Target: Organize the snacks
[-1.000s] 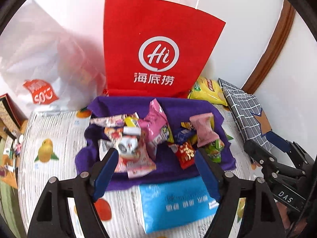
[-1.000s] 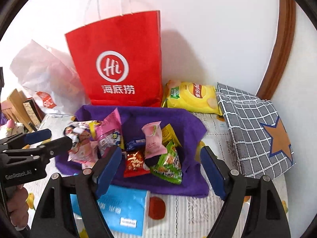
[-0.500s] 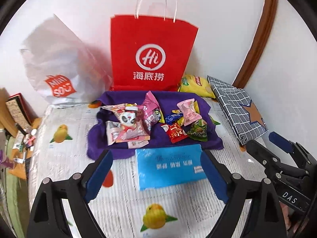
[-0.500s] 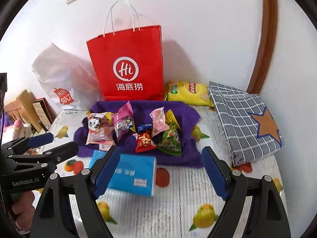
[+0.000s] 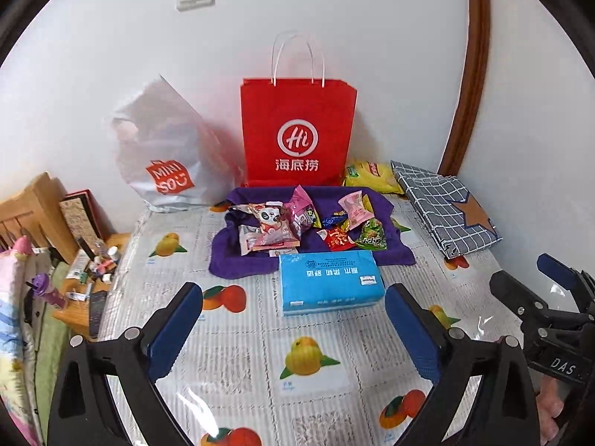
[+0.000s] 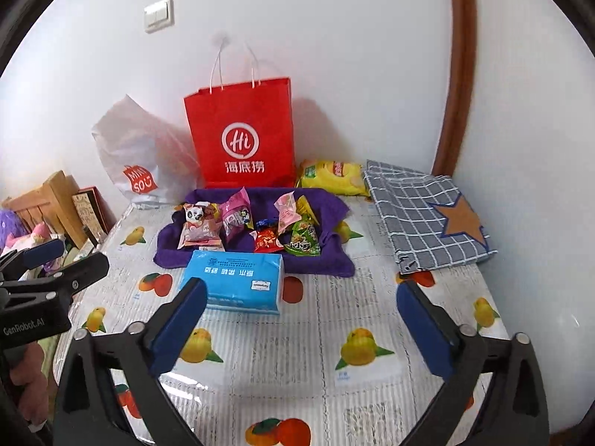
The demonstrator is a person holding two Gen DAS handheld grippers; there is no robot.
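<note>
Several small snack packets (image 5: 305, 223) (image 6: 253, 226) lie in a heap on a purple cloth (image 5: 245, 264) (image 6: 327, 260) at the back of the fruit-print table. A yellow chip bag (image 5: 372, 176) (image 6: 331, 176) rests behind it by the wall. My left gripper (image 5: 293, 319) hovers well in front of the heap, its jaws opening wide with nothing between them. My right gripper (image 6: 301, 316) is beside it, jaws also opening and nothing held. Each gripper shows at the edge of the other's view.
A blue tissue pack (image 5: 329, 282) (image 6: 238, 282) lies just in front of the cloth. A red paper bag (image 5: 297, 130) (image 6: 240, 133) and a white plastic bag (image 5: 163, 156) stand against the wall. A checked folded cloth (image 5: 446, 208) (image 6: 424, 219) lies right. A cluttered side table (image 5: 93, 267) sits left.
Both grippers have pulled back and upward from the snack heap, so cloth, bags and tissue pack look smaller and farther. Both sets of jaws have spread wider.
</note>
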